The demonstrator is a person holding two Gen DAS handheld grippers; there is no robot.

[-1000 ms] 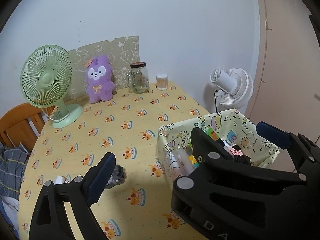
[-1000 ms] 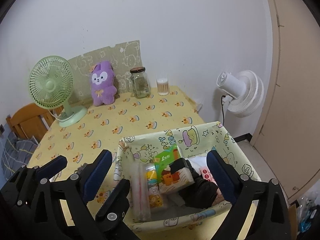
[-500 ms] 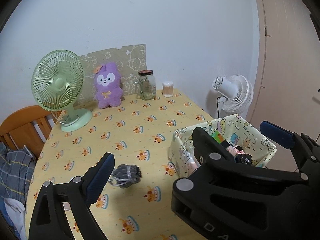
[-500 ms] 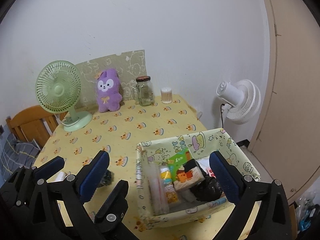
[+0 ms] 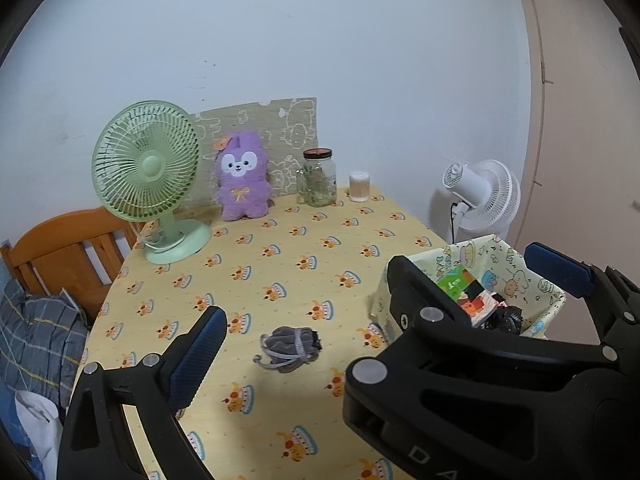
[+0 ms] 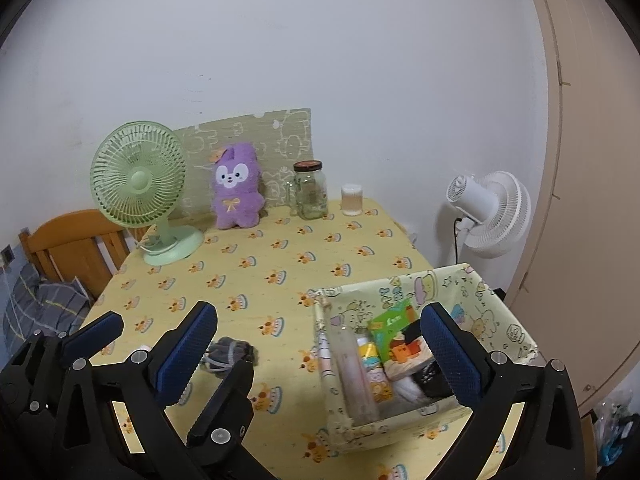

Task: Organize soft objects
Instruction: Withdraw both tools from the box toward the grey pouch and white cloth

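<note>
A grey rolled sock bundle (image 5: 289, 347) lies on the yellow tablecloth between my left gripper's open fingers; it also shows in the right wrist view (image 6: 230, 354). A purple plush rabbit (image 5: 242, 176) leans against the back wall, also seen in the right wrist view (image 6: 235, 186). A patterned fabric basket (image 6: 424, 292) at the table's right holds packets and a black item (image 5: 506, 316). My left gripper (image 5: 384, 320) is open and empty above the table. My right gripper (image 6: 320, 354) is open and empty above the basket's left side.
A green desk fan (image 5: 150, 176) stands at the back left. A glass jar (image 5: 318, 178) and a cotton swab tub (image 5: 359, 186) stand at the back. A white floor fan (image 5: 482, 196) is beyond the right edge. A wooden chair (image 5: 60, 248) with plaid cloth is left.
Both grippers have pulled back and up from the table. The sock bundle has come into fuller view. The basket sits farther right in the frames. Both grippers stay open.
</note>
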